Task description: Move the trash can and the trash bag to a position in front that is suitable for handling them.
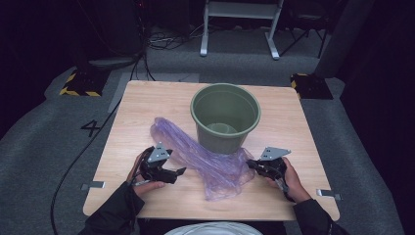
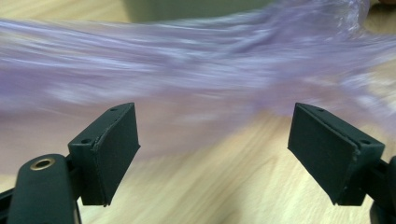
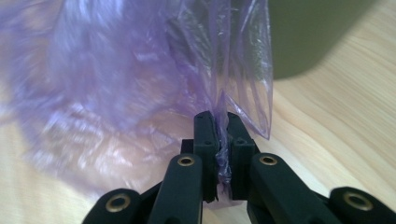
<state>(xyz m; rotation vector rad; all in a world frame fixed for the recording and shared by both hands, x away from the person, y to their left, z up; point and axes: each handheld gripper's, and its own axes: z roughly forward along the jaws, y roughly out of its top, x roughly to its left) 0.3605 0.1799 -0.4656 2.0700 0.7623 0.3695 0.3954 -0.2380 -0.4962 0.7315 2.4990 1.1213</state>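
Observation:
A thin purple plastic bag (image 1: 205, 156) lies crumpled on the wooden table (image 1: 142, 107), stretching from centre-left to the front of a dark green bucket (image 1: 225, 117). My right gripper (image 1: 250, 164) is at the bag's right edge. In the right gripper view its jaws (image 3: 222, 121) are shut on a fold of the bag (image 3: 116, 70), with the bucket (image 3: 317, 32) behind. My left gripper (image 1: 181, 171) is just left of the bag. In the left gripper view it stands open (image 2: 212, 126) with nothing between its pads, and the blurred bag (image 2: 187, 65) lies ahead of it.
The bucket stands upright and looks empty, at the table's middle back. Bare wood lies at the table's left and right sides. Beyond the table are grey carpet, floor cables (image 1: 166, 41), a white frame (image 1: 240, 24) and yellow-black striped bases (image 1: 78, 85).

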